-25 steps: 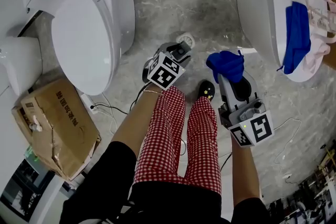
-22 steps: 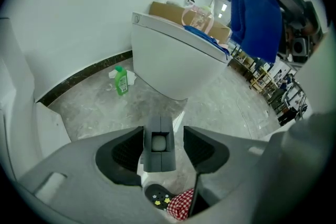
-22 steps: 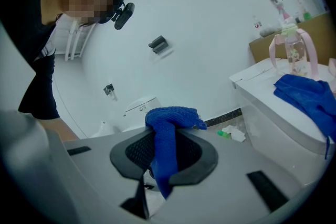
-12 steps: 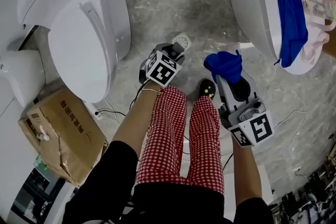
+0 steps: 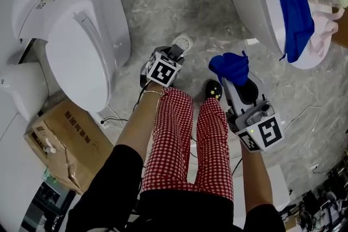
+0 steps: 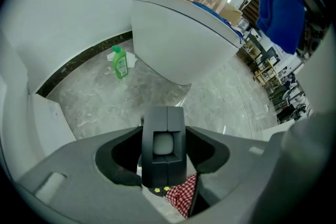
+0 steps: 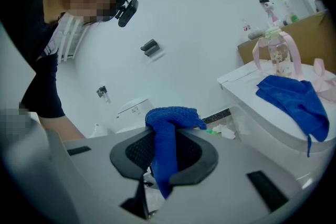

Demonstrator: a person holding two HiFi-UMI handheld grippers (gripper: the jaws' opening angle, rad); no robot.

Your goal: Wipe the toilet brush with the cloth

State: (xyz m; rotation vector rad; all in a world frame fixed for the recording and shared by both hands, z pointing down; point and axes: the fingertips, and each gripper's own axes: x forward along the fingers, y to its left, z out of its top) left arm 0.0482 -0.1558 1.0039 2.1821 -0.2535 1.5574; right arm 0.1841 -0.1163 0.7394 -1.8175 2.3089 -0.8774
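Left gripper (image 5: 176, 52) drifted slightly left, clamping the toilet brush (image 5: 184, 39); right gripper (image 5: 232, 80), pinching cloth (image 5: 229, 66), should wrap it snugly

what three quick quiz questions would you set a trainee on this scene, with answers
1. Multiple choice: the right gripper is shut on
A a blue cloth
B a green bottle
C a cardboard box

2. True or false: the left gripper has its jaws wide apart.

3. Fill in: a second blue cloth lies on top of the white ____ at the person's right.

Key
1. A
2. False: they are closed, apparently on the toilet brush.
3. toilet
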